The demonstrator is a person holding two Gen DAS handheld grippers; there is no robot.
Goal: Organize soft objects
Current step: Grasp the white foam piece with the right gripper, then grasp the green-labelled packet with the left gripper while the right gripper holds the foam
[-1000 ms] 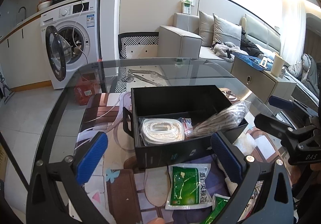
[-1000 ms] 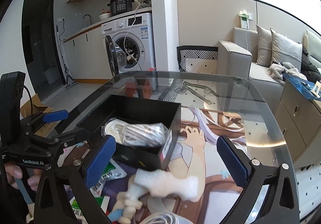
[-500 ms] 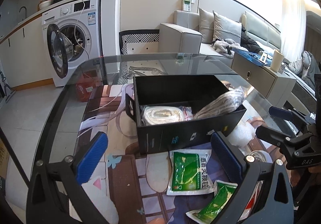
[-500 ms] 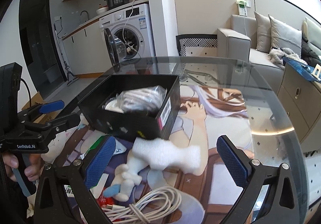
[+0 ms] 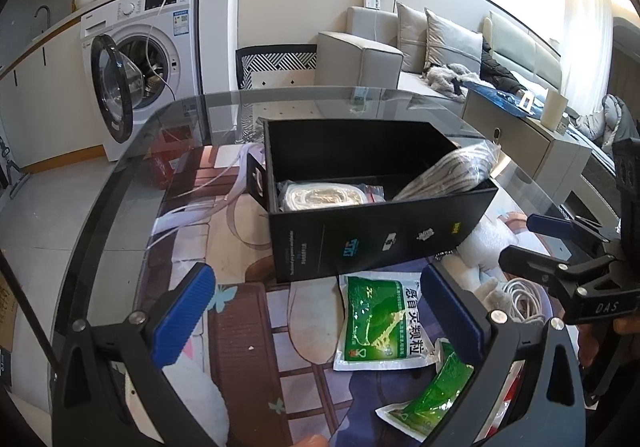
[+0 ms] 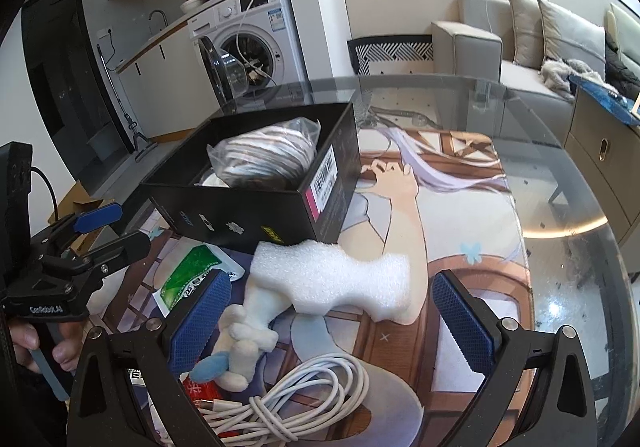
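A black open box (image 5: 376, 239) (image 6: 256, 215) stands on the glass table and holds a bagged white rope coil (image 5: 324, 195) and a bagged striped cloth (image 5: 452, 173) (image 6: 268, 157) that leans on its right rim. In front of it lie a green sachet (image 5: 380, 321) (image 6: 192, 275), a second green sachet (image 5: 432, 395), a white foam piece (image 6: 336, 279), a small white plush toy (image 6: 240, 339) and a white cable coil (image 6: 296, 399) (image 5: 524, 299). My left gripper (image 5: 320, 323) (image 6: 100, 227) is open and empty, short of the box. My right gripper (image 6: 328, 323) (image 5: 536, 239) is open and empty, above the foam.
The table (image 6: 560, 231) has a picture mat under its glass. A red packet (image 6: 200, 393) lies by the cable. Beyond the table stand a washing machine with its door open (image 5: 136, 59), a grey sofa (image 5: 400, 47) and a low cabinet (image 5: 528, 151).
Both grippers have pulled back from the box toward the near edge and tilted down. More of the items in front of the box show now. Both stay open and empty.
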